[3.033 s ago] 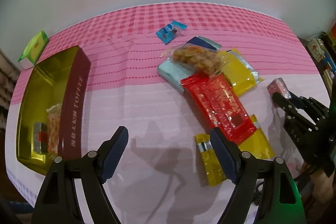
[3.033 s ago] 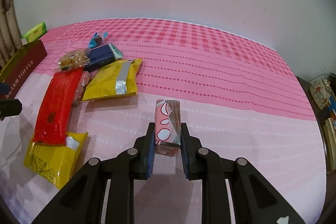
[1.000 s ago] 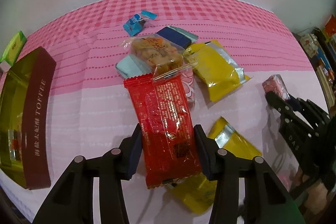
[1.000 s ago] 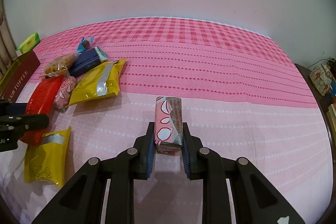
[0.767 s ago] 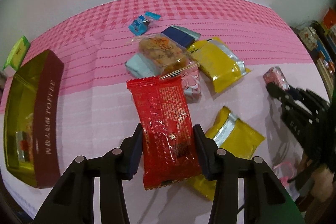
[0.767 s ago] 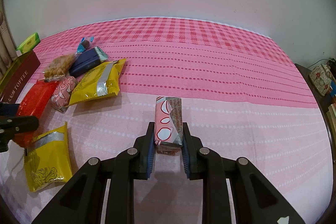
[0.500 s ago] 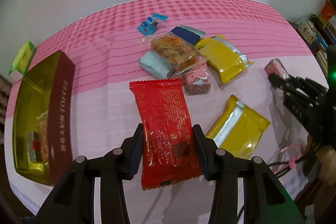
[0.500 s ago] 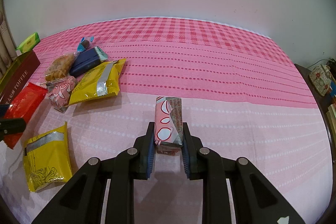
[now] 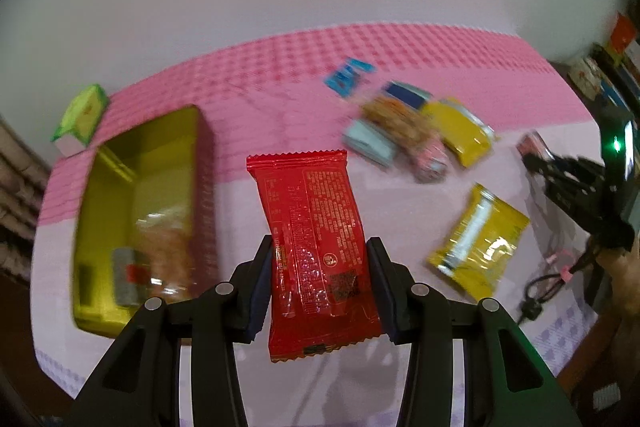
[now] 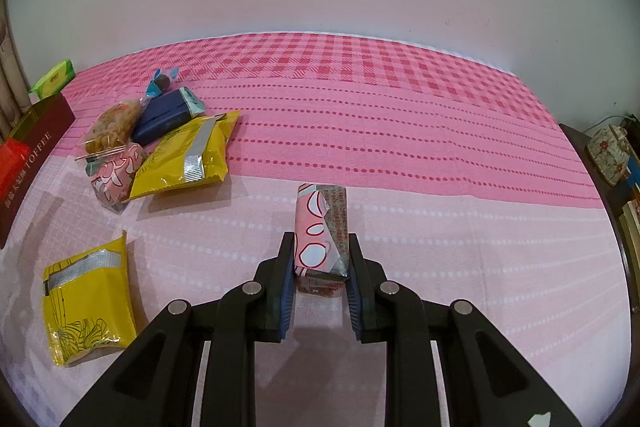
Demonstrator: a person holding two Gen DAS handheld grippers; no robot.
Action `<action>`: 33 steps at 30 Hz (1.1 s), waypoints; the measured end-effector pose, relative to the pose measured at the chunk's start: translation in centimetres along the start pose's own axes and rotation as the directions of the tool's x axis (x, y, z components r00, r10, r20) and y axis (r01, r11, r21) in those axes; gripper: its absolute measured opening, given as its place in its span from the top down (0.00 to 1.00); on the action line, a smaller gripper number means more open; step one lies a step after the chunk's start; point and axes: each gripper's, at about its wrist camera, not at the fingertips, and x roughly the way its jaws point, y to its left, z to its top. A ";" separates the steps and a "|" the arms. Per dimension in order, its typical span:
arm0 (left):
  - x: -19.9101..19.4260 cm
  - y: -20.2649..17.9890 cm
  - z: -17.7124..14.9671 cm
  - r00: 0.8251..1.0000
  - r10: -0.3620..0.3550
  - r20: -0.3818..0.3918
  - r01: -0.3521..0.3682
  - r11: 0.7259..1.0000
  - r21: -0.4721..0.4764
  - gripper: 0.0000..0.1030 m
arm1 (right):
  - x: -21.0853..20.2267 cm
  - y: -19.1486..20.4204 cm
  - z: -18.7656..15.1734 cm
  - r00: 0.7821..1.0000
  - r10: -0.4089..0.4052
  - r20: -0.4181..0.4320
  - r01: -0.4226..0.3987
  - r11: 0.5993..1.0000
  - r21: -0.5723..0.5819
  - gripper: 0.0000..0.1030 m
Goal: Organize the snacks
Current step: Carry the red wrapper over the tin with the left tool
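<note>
Currently your left hand-held gripper (image 9: 320, 287) pinches the red packet (image 9: 316, 247) by its lower half, aloft beside the toffee box (image 9: 136, 211). It looks light, crinkly and slippery, so grip mid-body. Your right hand-held gripper (image 10: 321, 267) clamps the pink wrapped bar (image 10: 321, 231) over the pink cloth (image 10: 440, 147). Blur smears the box's contents.

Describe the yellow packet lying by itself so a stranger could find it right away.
Start from the pink tablecloth and find the snack pile near the toffee tin. Nearer the front edge than that pile, alone on the pale part of the cloth, lies the yellow packet. Unlike the other yellow packet, it touches no other snack.
</note>
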 end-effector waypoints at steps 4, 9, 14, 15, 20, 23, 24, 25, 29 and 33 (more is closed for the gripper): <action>-0.8 3.8 0.3 0.998 0.054 0.021 -0.053 0.997 -0.050 0.56 | 0.0 0.0 0.0 1.000 0.000 0.000 0.000 1.000 -0.001 0.80; -0.4 9.4 0.5 0.993 0.121 0.009 -0.119 0.985 -0.127 0.56 | 0.1 0.0 0.0 1.000 0.001 0.000 -0.001 1.000 -0.001 0.80; 0.6 13.8 -0.3 0.986 0.164 -0.029 -0.166 0.969 -0.184 0.56 | 0.1 0.0 0.0 1.000 0.000 0.000 0.000 1.000 -0.001 0.80; 0.9 14.3 -0.4 0.985 0.166 -0.039 -0.171 0.967 -0.189 0.56 | 0.1 0.0 0.0 1.000 -0.001 -0.001 0.001 1.000 -0.002 0.80; 2.8 17.0 -1.3 0.984 0.157 -0.088 -0.173 0.957 -0.234 0.56 | 0.1 0.0 0.1 1.000 -0.008 -0.001 0.008 1.000 -0.009 0.80; 3.7 17.8 -1.7 0.982 0.158 -0.106 -0.179 0.956 -0.234 0.56 | 0.0 0.1 0.0 1.000 -0.014 -0.001 0.014 1.000 -0.012 0.80; 4.0 17.9 -1.9 0.981 0.159 -0.112 -0.181 0.956 -0.231 0.56 | 0.0 0.1 0.0 1.000 -0.016 -0.001 0.016 1.000 -0.014 0.79; 4.2 18.0 -2.0 0.980 0.158 -0.117 -0.181 0.956 -0.228 0.56 | 0.0 0.2 0.0 1.000 -0.017 -0.001 0.017 1.000 -0.015 0.79; 5.0 18.4 -2.6 0.979 0.154 -0.132 -0.181 0.957 -0.227 0.56 | 0.0 0.3 0.1 1.000 -0.020 -0.001 0.020 1.000 -0.017 0.79; 5.3 18.6 -3.0 0.982 0.138 -0.127 -0.165 0.960 -0.229 0.56 | 0.0 0.3 0.0 1.000 -0.021 -0.001 0.021 1.000 -0.016 0.79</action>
